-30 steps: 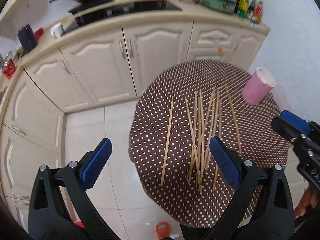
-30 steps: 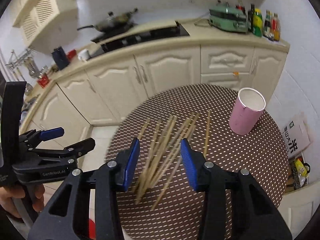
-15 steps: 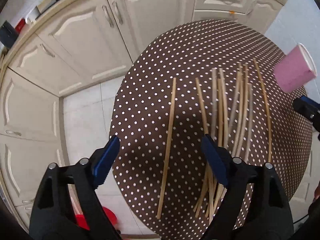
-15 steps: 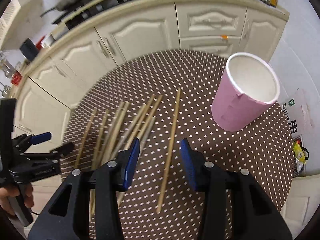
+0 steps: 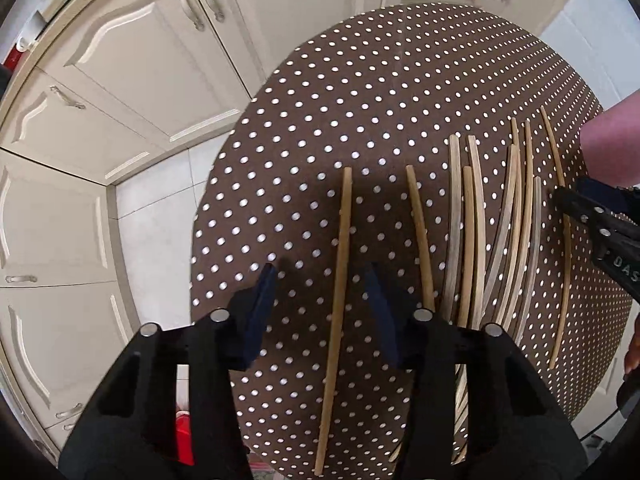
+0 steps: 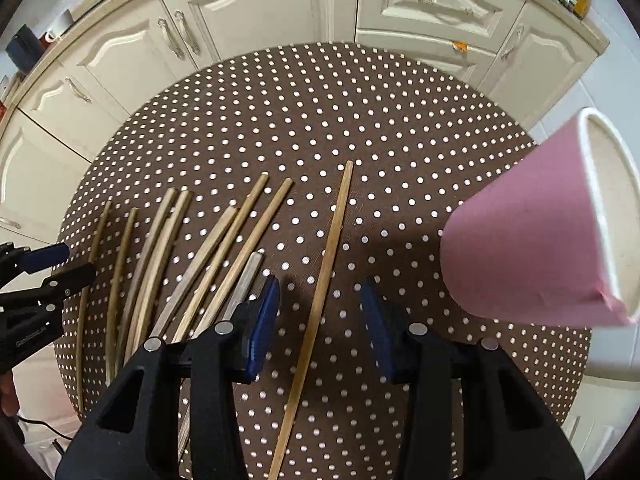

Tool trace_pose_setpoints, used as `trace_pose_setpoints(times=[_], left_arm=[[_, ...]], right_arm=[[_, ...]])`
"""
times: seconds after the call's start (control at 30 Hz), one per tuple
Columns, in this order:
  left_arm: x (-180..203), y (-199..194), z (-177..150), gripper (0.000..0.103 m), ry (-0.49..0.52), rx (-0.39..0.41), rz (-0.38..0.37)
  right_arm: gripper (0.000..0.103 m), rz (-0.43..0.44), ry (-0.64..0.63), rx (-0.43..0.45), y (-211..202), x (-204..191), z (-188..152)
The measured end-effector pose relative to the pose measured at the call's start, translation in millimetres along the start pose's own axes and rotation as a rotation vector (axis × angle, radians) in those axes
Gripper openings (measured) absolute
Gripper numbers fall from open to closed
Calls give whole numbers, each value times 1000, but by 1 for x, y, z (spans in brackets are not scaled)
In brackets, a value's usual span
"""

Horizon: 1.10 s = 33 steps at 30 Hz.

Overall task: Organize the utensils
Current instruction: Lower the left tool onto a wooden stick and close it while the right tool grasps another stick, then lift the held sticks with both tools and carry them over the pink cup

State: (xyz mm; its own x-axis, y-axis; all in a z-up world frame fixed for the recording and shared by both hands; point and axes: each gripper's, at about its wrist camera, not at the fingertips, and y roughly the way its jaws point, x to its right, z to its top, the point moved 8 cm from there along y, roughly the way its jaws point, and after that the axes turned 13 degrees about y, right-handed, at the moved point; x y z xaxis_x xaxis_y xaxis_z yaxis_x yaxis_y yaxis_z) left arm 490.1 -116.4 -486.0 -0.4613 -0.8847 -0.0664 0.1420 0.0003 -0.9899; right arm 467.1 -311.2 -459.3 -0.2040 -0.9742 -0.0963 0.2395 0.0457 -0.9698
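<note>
Chopsticks lie scattered on the dotted table (image 5: pixel 360 80); in the left wrist view the left gripper (image 5: pixel 320 300) hovers with jaws spread astride the lone chopstick (image 5: pixel 340 280) farthest from the pink cup (image 5: pixel 612 148), apparently not yet touching it. In the right wrist view the right gripper (image 6: pixel 318 312), jaws likewise spread, straddles the single chopstick (image 6: pixel 324 280) nearest the cup (image 6: pixel 520 240). This looks like the pick-up step: each should lower and close on its stick.

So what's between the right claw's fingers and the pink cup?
Only bare dotted tablecloth, in the right wrist view; the cup stands right of the open right claw.
</note>
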Motion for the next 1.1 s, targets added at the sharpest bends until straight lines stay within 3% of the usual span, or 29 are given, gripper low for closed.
trace_pose_setpoints(times=[0.07, 0.2, 0.27, 0.37, 0.43, 0.57, 0.7, 0.87, 1.1], left_arm=[[1, 4, 4, 35, 10, -13, -10], [-3, 17, 16, 31, -11, -10, -32], [-6, 19, 23, 17, -14, 6, -33], [1, 19, 28, 7, -7, 12, -48], [5, 18, 32, 6, -5, 25, -62], [15, 7, 38, 6, 0, 58, -110], [23, -16, 48, 6, 28, 119, -126], [31, -66, 55, 6, 74, 225, -155], [31, -142, 37, 6, 144, 372, -187]], right_arm=[[40, 1, 6, -13, 5, 1, 1], [41, 3, 5, -7, 11, 0, 6], [37, -2, 8, -1, 11, 0, 9], [17, -5, 4, 12, 10, 2, 11], [6, 0, 5, 6, 11, 2, 14], [5, 56, 36, -7, 4, -4, 10], [5, 135, 94, 35, -24, -3, 10], [5, 207, 148, 110, -67, -5, 15], [5, 313, 203, 235, -136, -15, 3]])
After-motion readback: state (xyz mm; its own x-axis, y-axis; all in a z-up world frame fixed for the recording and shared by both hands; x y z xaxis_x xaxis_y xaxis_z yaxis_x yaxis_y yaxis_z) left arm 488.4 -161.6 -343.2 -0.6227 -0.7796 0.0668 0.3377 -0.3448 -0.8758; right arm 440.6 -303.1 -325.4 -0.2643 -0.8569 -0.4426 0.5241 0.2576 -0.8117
